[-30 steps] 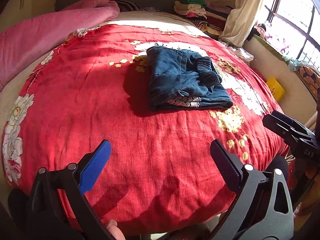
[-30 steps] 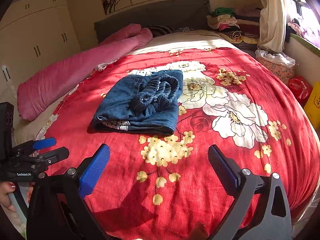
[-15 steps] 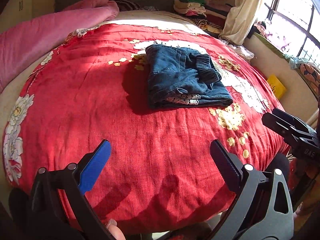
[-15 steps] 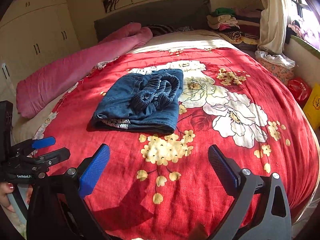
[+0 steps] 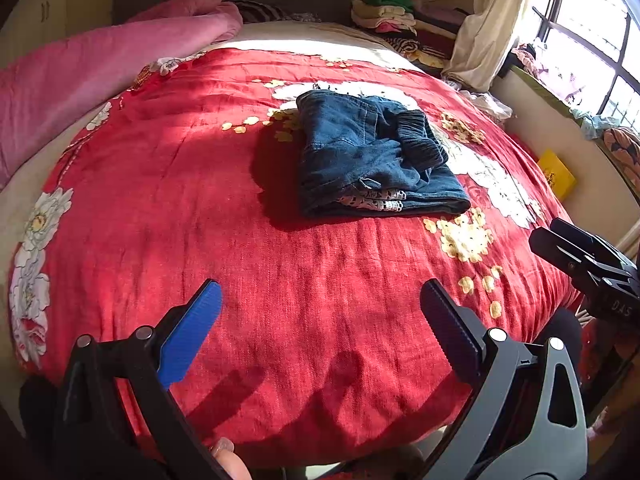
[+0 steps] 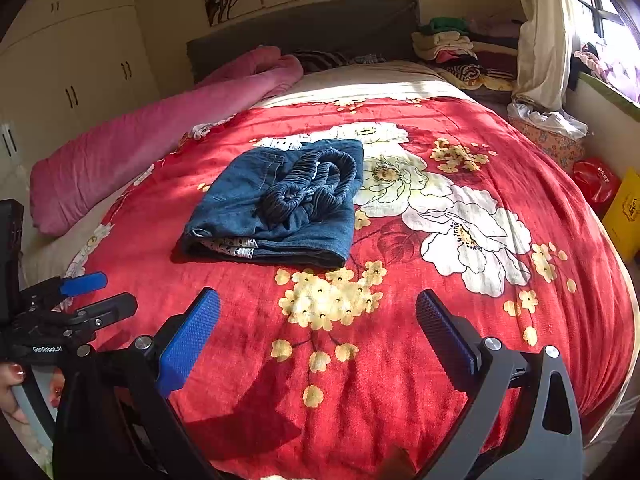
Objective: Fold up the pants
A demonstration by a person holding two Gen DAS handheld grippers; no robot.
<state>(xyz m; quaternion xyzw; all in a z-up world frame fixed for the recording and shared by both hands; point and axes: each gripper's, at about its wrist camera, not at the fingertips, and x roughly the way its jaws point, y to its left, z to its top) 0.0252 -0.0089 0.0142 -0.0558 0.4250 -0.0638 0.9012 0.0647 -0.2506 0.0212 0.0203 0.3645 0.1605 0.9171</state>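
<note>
The pants [image 5: 372, 164] are blue and lie folded in a small thick pile near the middle of the bed [image 5: 280, 280]. The stretchy waistband [image 6: 316, 192] is bunched up on top of the pile. A bit of spotted white cloth [image 6: 236, 246] peeks out from the near edge of the folds. The bed has a red blanket [image 6: 400, 360] with big white flowers [image 6: 460, 224] and little yellow flowers [image 6: 328, 300] on it. The pants touch the blanket and nothing else. The left tongs [image 5: 320, 320] hang over the near edge of the bed, well apart from the pants. Their two fingers are spread wide and hold nothing. The right tongs [image 6: 318, 320] also hang over the near edge, and their fingers are spread wide and hold nothing too. Sun makes dark shadows of the tongs on the blanket. A long pink quilt [image 6: 160, 140] lies rolled up along the far left side of the bed. A stack of folded clothes [image 6: 448, 44] sits by the gray headboard [image 6: 320, 28]. A cream curtain [image 6: 540, 32] hangs by the window [image 5: 592, 20]. A yellow box [image 5: 556, 174] rests on the floor beside the bed. A hand [image 6: 12, 384] with red nails holds the handle of the left tongs.
</note>
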